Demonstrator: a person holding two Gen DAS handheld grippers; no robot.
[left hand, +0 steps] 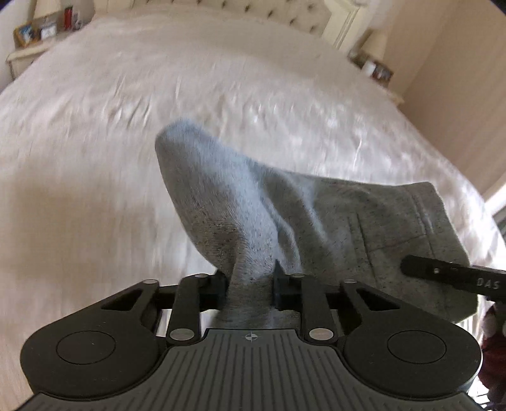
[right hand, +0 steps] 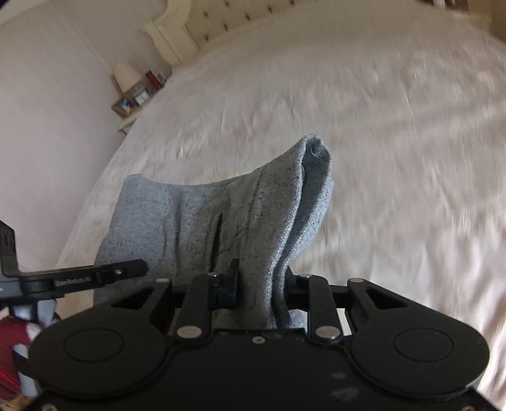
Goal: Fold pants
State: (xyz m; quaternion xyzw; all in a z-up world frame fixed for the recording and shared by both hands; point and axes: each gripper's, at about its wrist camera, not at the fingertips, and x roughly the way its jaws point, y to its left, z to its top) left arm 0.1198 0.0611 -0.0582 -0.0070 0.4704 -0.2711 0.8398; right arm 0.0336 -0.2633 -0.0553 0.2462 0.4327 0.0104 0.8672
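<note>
The grey heathered pants [left hand: 284,215] hang bunched between my two grippers above the white bed [left hand: 126,132]. My left gripper [left hand: 249,284] is shut on one bunched edge of the fabric. My right gripper [right hand: 261,284] is shut on another bunched edge of the pants [right hand: 196,221]. The right gripper's side shows at the right of the left wrist view [left hand: 455,278]. The left gripper's side shows at the left of the right wrist view [right hand: 82,278]. The two grippers are close together, side by side. The lower part of the pants is hidden.
The bed [right hand: 395,142] fills most of both views, with a tufted headboard [left hand: 278,12] at the far end. A nightstand with frames [left hand: 34,34] stands at one side, another with a lamp [left hand: 376,53] at the other. A wall [right hand: 47,126] lies beside the bed.
</note>
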